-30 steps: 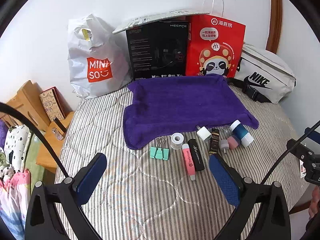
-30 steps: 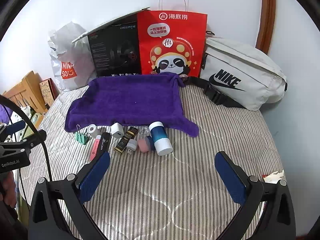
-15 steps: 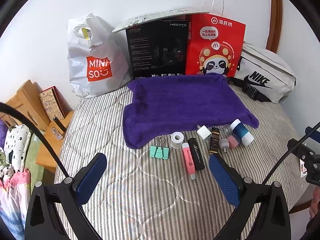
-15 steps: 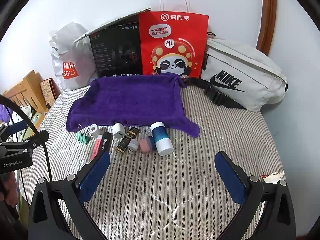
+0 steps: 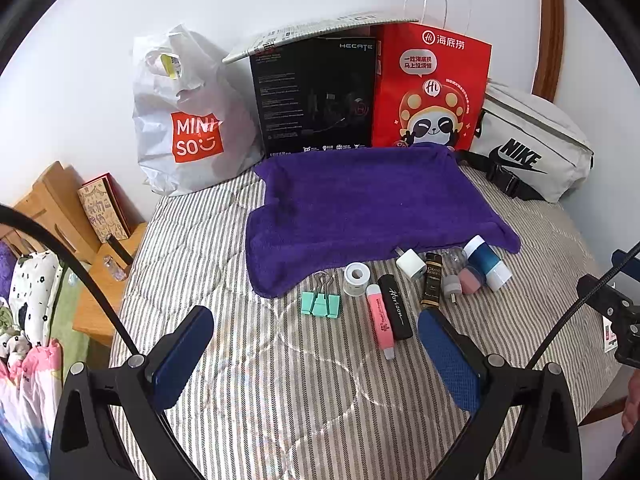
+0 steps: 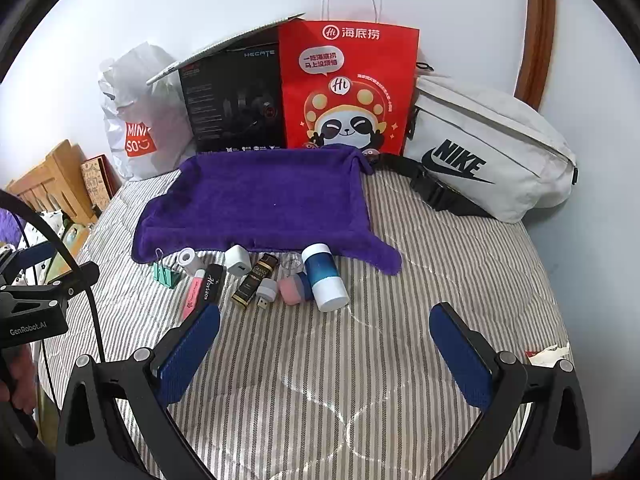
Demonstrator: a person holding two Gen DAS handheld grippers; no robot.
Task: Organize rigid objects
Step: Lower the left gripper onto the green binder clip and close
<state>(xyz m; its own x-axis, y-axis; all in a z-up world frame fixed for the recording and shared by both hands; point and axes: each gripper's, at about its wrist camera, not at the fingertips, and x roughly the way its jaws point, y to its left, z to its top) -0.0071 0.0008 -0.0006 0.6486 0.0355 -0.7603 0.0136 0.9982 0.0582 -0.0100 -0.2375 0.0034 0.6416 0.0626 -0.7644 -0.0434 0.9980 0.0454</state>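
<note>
A purple towel (image 5: 360, 208) lies flat on the striped bed; it also shows in the right wrist view (image 6: 260, 204). Along its near edge lies a row of small items: green binder clips (image 5: 320, 304), a white tape roll (image 5: 354, 278), a pink marker (image 5: 382, 322), a black bar (image 5: 396, 306), a white charger cube (image 5: 411, 263), a gold-black tube (image 5: 432, 282) and a blue-white cylinder (image 6: 324, 276). My left gripper (image 5: 316, 356) is open and empty, just short of the row. My right gripper (image 6: 326, 348) is open and empty, near the cylinder.
Against the wall stand a white Miniso bag (image 5: 188, 120), a black box (image 5: 316, 96), a red panda bag (image 5: 432, 92) and a grey Nike pouch (image 6: 480, 152). A wooden bedside stand (image 5: 60, 208) is at the left. The bed's right edge drops off.
Both grippers have eased slightly forward toward the row of items; the items look a little nearer. Nothing was grasped or moved.
</note>
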